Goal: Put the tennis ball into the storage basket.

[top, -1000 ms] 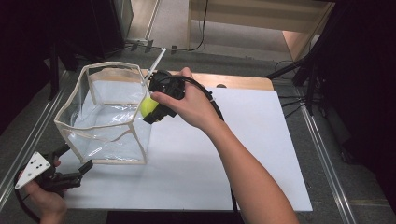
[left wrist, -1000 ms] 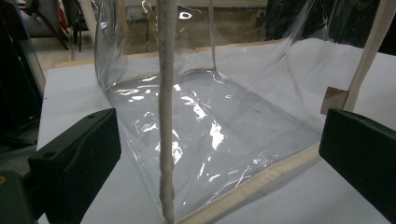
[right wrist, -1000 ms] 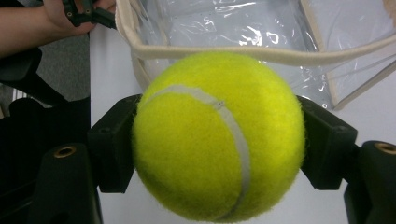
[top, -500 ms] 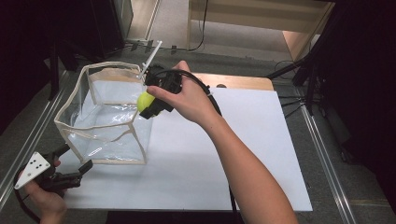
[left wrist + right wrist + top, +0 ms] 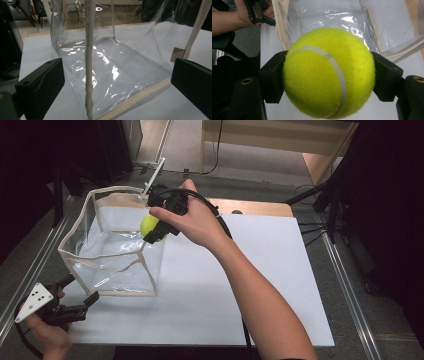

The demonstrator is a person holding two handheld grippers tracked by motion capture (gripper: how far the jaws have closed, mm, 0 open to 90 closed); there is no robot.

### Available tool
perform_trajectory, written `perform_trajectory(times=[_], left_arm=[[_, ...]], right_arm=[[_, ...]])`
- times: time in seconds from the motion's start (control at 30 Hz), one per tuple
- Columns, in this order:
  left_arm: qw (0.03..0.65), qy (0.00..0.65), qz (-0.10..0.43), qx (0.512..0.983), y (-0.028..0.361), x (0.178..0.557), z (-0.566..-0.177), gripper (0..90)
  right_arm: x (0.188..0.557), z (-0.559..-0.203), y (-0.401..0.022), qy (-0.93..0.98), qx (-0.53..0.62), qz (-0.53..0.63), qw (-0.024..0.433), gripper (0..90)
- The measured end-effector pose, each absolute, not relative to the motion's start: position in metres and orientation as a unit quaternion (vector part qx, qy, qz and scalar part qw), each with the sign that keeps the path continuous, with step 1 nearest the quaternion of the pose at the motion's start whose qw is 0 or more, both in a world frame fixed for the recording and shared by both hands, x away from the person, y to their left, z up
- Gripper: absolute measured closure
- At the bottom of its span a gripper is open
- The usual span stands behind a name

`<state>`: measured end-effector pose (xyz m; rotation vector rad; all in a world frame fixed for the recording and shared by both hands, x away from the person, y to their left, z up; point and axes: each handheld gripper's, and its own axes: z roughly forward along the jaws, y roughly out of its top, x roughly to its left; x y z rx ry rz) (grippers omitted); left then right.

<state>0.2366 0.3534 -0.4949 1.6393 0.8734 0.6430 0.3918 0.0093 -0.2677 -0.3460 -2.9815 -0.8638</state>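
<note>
A yellow tennis ball [image 5: 149, 225] [image 5: 329, 72] is clamped between the black jaws of my right gripper [image 5: 152, 232] [image 5: 329, 75], which is shut on it. The ball hangs at the right rim of a clear plastic bag [image 5: 115, 270] [image 5: 332, 15] with beige edging that stands open on the table. My left gripper [image 5: 82, 290] [image 5: 116, 85] stands open at the bag's near-left corner. That corner [image 5: 112, 70] and its white vertical seam [image 5: 88, 62] lie between the wide-apart jaws, untouched.
A white sheet [image 5: 250, 285] covers the table, with a wooden strip [image 5: 255, 207] along its back edge. Metal rails [image 5: 345, 275] run down both sides. Cables and dark stands [image 5: 320, 195] sit behind the table at the right.
My right gripper has carried the ball a little to the left and up, closer over the bag's rim. The left gripper has stayed put.
</note>
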Motion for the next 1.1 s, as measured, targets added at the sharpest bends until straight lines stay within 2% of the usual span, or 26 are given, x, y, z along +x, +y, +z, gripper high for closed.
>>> perform_trajectory(times=[0.5,1.1], left_arm=[[0.555,0.368,0.27,0.695,0.353,0.237,-0.495,0.0],[0.556,0.368,0.269,0.695,0.354,0.237,-0.495,0.0]], right_arm=[[0.395,-0.26,0.027,-0.955,-0.1,-0.279,0.013,23.9],[0.401,-0.268,0.053,-0.958,-0.088,-0.273,0.019,23.9]])
